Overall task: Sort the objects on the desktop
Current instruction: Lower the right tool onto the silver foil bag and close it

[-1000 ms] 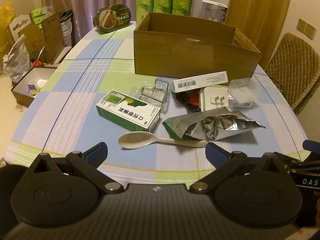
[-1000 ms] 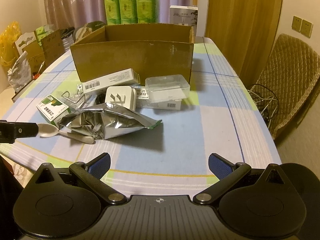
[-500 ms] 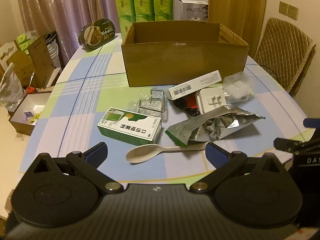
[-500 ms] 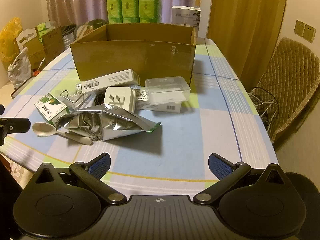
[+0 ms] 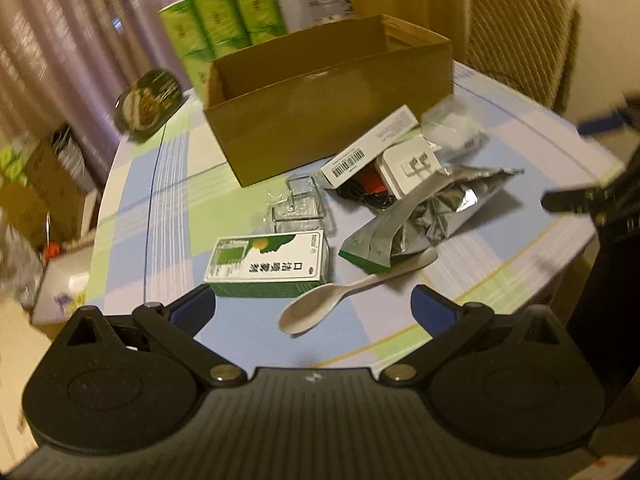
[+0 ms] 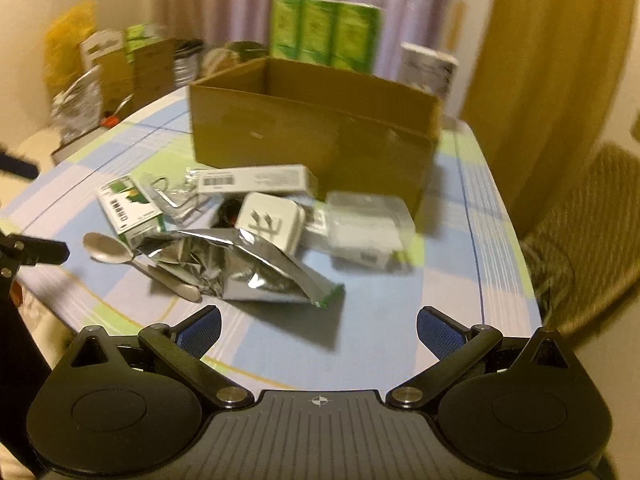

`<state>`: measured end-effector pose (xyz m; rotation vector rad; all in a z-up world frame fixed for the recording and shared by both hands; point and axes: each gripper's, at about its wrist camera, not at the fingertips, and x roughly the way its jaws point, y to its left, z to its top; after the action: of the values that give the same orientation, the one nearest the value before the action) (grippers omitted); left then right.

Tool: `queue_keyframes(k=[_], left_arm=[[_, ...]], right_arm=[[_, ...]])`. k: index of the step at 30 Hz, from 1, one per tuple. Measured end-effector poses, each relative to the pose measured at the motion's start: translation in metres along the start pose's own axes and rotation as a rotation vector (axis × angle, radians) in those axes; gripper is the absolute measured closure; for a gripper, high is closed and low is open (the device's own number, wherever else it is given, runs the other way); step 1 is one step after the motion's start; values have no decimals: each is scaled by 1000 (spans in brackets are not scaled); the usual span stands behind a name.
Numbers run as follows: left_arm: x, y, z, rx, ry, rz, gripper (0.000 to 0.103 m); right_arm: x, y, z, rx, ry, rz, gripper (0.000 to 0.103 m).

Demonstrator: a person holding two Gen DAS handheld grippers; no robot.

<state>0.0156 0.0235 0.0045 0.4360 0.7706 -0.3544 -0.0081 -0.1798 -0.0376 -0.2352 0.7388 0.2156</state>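
Left gripper (image 5: 312,304) jaws wide apart, nothing between them, poised over the near edge of the bench (image 5: 168,216). Right gripper (image 6: 318,326) likewise spread wide and empty, low over the near right part of the checked cloth. Nearest item to the left gripper: pale spoon (image 5: 320,308), bowl toward the viewer, handle running far-right under the crumpled foil pouch (image 5: 424,216). Just left of the spoon lies the green-and-white medicine box (image 5: 268,268), flat. Beyond it, a clear plastic stand (image 5: 298,204), lying on the cloth. Further in: a long white barcoded box (image 5: 370,148) propped over a black-and-red object (image 5: 366,188) that is too hidden to name, a white charger block (image 5: 412,166) touching the pouch, and a clear lidded case (image 6: 368,224) resting on a flat labelled pack at the right of the heap. Behind the heap stands the open cardboard box (image 5: 332,120), long side facing; the part of its inside that shows looks bare, but the floor of it is hidden by the near wall, so contents cannot be confirmed. Judgement: sorting is at or close to its start; every loose item sits on the bench, none gripped, all left to move. Far beyond the box: green tissue packs (image 5: 224,24) and a round lidded bowl (image 5: 148,96).
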Motion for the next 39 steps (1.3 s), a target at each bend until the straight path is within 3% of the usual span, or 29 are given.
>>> queue_keyframes(k=[4, 17, 20, 21, 26, 31, 39], left_arm=[[4, 0, 0, 105, -29, -38, 1], [41, -9, 1, 389, 27, -143, 10], [53, -15, -3, 467, 46, -144, 13], [57, -16, -4, 488, 49, -141, 13], [72, -17, -6, 531, 49, -164, 15], [83, -19, -5, 560, 42, -193, 23], [95, -25, -5, 628, 29, -215, 30]], right_arm=[[9, 11, 6, -163, -10, 44, 2], [53, 55, 4, -741, -58, 153, 3], [70, 65, -3, -903, -41, 149, 31], [77, 67, -5, -946, -37, 141, 32], [101, 69, -7, -1082, -23, 141, 33], [114, 76, -14, -1217, 4, 162, 38], [133, 79, -12, -1273, 0, 166, 46]])
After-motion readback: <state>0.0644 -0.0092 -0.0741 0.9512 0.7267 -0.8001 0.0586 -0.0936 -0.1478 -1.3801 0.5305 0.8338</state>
